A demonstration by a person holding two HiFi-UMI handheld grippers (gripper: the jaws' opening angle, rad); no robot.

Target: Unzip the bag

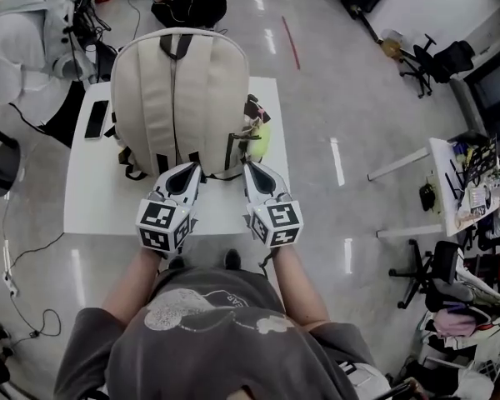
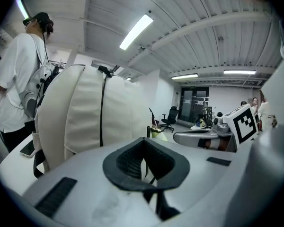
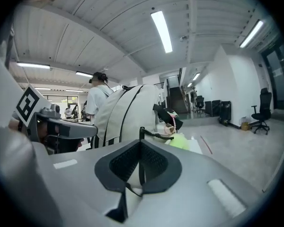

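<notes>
While bag (image 1: 179, 90) lies closed on table (image 1: 92, 198), contents hidden — left gripper (image 1: 193, 168), right gripper (image 1: 248, 167): jaws pressed together.

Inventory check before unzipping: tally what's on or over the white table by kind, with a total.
Backpack: 1
Phone: 1
Dark and yellow-green trinket: 1
Grippers: 2, the left gripper and the right gripper
Total: 5

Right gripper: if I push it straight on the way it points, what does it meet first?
Most likely the black strap at the bag's near corner, just beyond the shut right gripper; the bag's cream side lies right behind. Whether the fingers already touch the strap is unclear.
</notes>
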